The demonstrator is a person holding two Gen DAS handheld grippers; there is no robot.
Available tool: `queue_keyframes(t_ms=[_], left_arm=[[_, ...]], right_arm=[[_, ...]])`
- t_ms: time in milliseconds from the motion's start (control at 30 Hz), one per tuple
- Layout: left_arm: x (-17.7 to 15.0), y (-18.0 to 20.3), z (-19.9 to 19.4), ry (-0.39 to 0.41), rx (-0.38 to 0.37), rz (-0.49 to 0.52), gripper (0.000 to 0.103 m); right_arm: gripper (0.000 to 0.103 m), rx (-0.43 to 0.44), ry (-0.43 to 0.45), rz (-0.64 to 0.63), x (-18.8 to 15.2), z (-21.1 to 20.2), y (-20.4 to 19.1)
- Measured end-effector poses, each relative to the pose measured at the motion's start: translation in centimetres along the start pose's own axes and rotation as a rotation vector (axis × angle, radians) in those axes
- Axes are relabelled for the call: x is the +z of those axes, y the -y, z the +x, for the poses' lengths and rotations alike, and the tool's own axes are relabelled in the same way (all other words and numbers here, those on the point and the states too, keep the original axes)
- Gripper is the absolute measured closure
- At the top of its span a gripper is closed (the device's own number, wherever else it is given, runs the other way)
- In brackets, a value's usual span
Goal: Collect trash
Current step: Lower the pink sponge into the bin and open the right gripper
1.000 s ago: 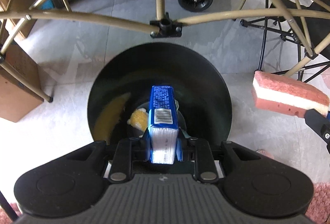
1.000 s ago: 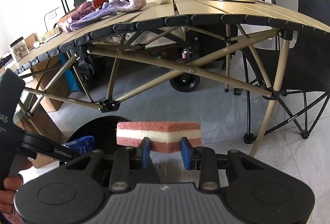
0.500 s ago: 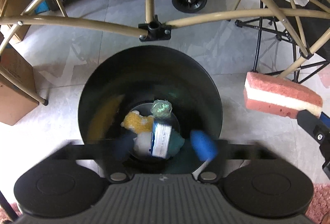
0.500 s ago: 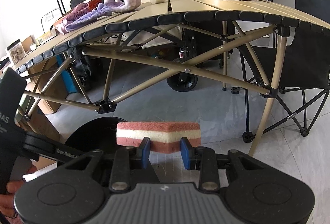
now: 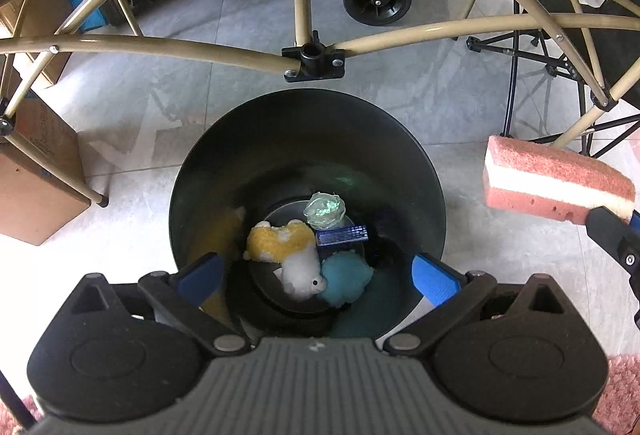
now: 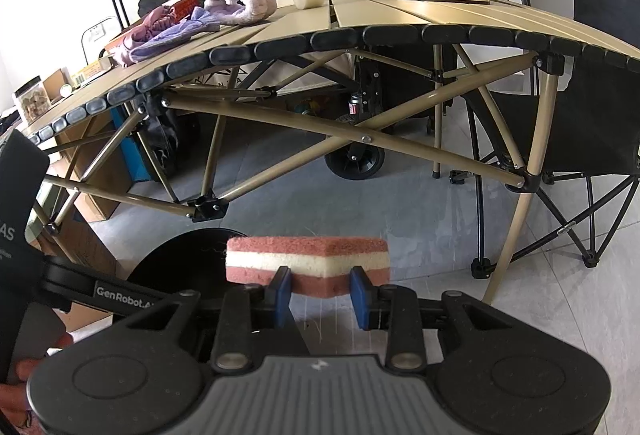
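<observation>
Trash bin (image 5: 308, 139), black, sits centre frame on the floor beneath the left gripper (image 5: 316, 275), whose jaws are opening with nothing between them; the blue packet (image 5: 342, 235) lies inside. Right gripper (image 6: 320, 293) clamps the sponge (image 6: 307, 259), frame centre, ready for disposal

Black bin (image 5: 424, 171) on tiled floor (image 5: 120, 115)

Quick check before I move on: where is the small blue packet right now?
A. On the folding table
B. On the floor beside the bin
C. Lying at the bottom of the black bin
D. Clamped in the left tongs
C. The blue packet lies at the bottom of the black bin among other scraps, and the left tongs above it have nothing between their pads.
</observation>
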State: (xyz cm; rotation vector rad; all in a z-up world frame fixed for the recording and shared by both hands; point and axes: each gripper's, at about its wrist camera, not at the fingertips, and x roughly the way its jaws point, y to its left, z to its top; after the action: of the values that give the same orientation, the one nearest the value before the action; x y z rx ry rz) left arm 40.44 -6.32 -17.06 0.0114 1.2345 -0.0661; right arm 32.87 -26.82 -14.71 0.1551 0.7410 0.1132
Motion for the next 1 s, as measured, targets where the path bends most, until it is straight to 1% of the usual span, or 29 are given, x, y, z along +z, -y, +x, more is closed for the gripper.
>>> queue_keyframes(t_ms=[233, 433, 633, 800, 1000], left_arm=[[-0.1, -0.6, -0.2, 0.002, 0.004, -0.007, 0.0], [-0.5, -1.8, -0.5, 0.0, 0.017, -0.023, 0.0], [-1.0, -4.0, -1.0, 0.006, 0.038, -0.057, 0.0], [-1.5, -6.3, -1.9, 0.026, 0.049, -0.092, 0.0], [-2.3, -9.2, -2.9, 0.046, 0.06, -0.135, 0.0]], right_arm=[[0.072, 0.008, 0.0, -0.014, 0.2, 0.1, -0.5], [0.072, 0.023, -0.003, -0.038, 0.3, 0.3, -1.5], [0.072, 0.042, -0.007, -0.068, 0.5, 0.4, -3.1], [0.073, 0.062, -0.012, -0.106, 0.6, 0.5, -5.1], [0.072, 0.087, -0.037, -0.149, 0.4, 1.3, -7.9]])
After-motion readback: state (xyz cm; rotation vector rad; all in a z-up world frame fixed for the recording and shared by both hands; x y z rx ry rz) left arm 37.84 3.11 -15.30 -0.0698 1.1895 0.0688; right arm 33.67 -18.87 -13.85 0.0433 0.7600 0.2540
